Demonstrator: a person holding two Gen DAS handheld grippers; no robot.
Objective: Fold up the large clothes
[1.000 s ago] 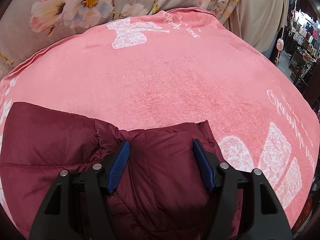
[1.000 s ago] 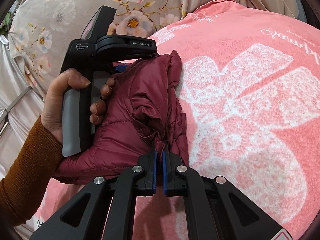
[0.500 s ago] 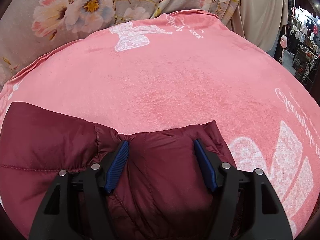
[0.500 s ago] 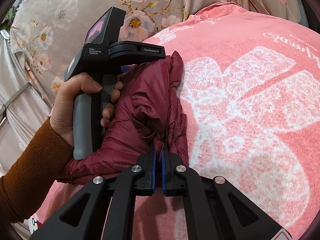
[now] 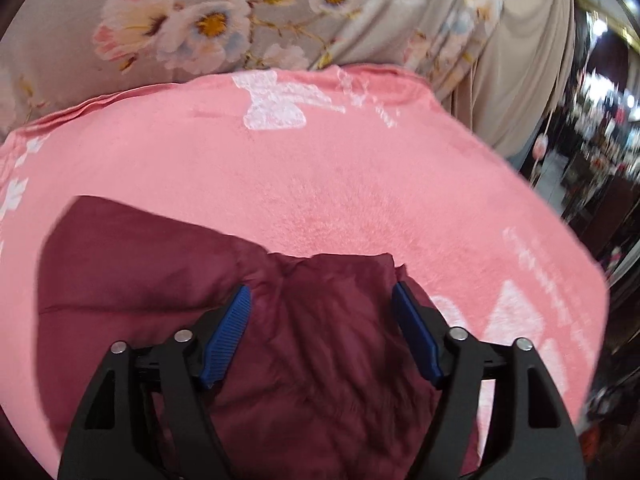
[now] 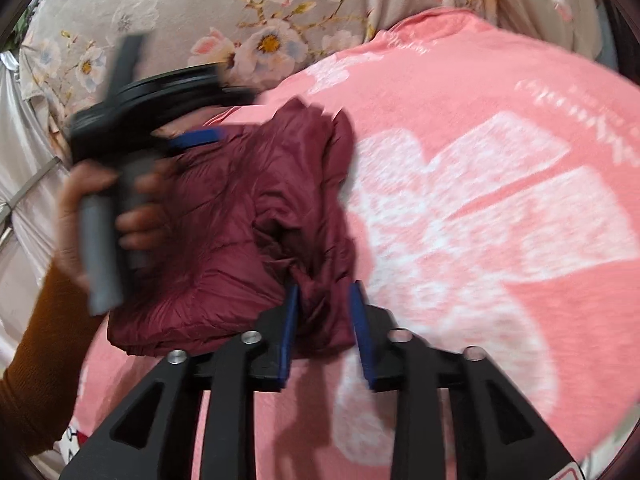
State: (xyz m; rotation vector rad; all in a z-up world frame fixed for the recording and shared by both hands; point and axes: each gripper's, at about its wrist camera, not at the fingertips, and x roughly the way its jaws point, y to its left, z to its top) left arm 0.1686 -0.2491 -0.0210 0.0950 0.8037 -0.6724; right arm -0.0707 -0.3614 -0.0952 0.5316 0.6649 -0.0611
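Observation:
A dark red puffer jacket (image 5: 168, 284) lies folded into a bundle on the pink blanket (image 5: 320, 184). My left gripper (image 5: 320, 316) is open, its blue pads straddling a fold of the jacket. In the right wrist view the jacket (image 6: 240, 216) is a compact bundle left of centre. My right gripper (image 6: 324, 312) is open, its pads apart on either side of the bundle's near edge. The left gripper shows in the right wrist view (image 6: 196, 136), blurred, held by a hand over the jacket's far left side.
The pink blanket (image 6: 500, 240) with white prints covers the bed. A floral curtain (image 5: 240, 20) hangs behind it. A dim shop area (image 5: 600, 140) lies off the right edge. The person's orange sleeve (image 6: 36, 380) is at the lower left.
My right gripper has opened and let go of the jacket's edge. The left gripper has lifted and tilted, staying open over the jacket. Both views are motion-blurred now.

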